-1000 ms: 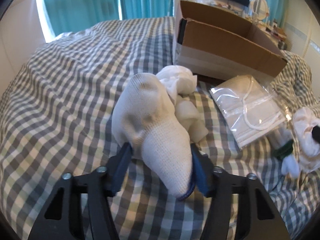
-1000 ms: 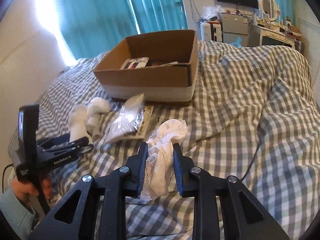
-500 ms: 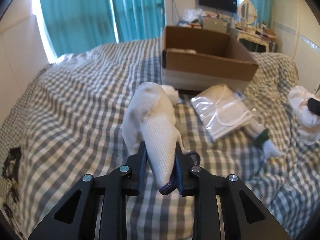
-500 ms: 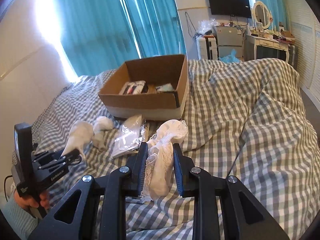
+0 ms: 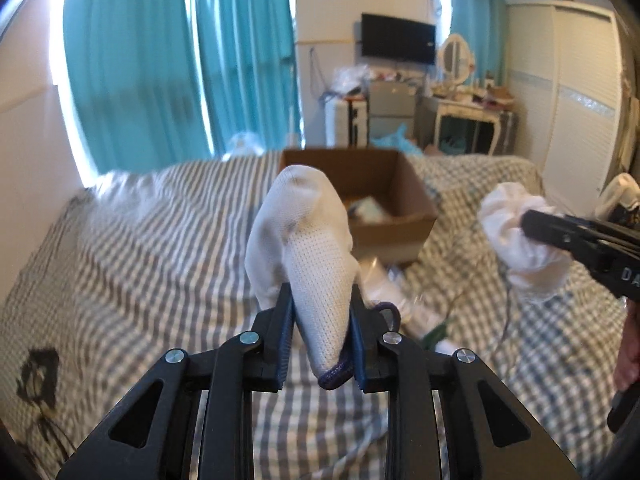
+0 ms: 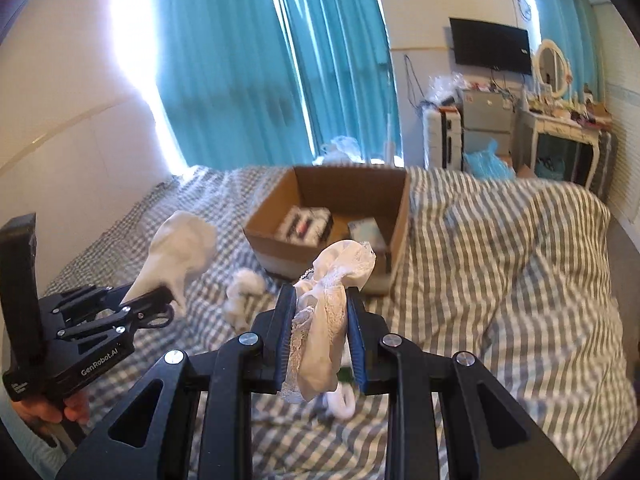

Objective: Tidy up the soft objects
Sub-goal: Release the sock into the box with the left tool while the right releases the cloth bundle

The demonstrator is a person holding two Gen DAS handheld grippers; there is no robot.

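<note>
White sock (image 5: 304, 256): clamped between fingers of left gripper (image 5: 322, 340), held up off the bed, dark cuff edge at the fingertips.
Left gripper, right wrist view (image 6: 150, 300): at frame left, sock (image 6: 178, 248) sticking up from it.
Bedspread (image 5: 140, 260): grey/white check, under both grippers.
Loose white bundle (image 6: 244, 292): on the bedspread, near the box's front left corner.
Cardboard box (image 6: 394, 216): open, on the bed ahead of both grippers, a few items inside.
Lace cloth (image 6: 332, 312): white, pinched between fingers of right gripper (image 6: 320, 340), in the air in front of the box.
Right gripper, left wrist view (image 5: 560, 232): at frame right, closed on the same cloth (image 5: 516, 236).
Background: teal curtains (image 6: 248, 72), wall TV (image 6: 490, 46).
</note>
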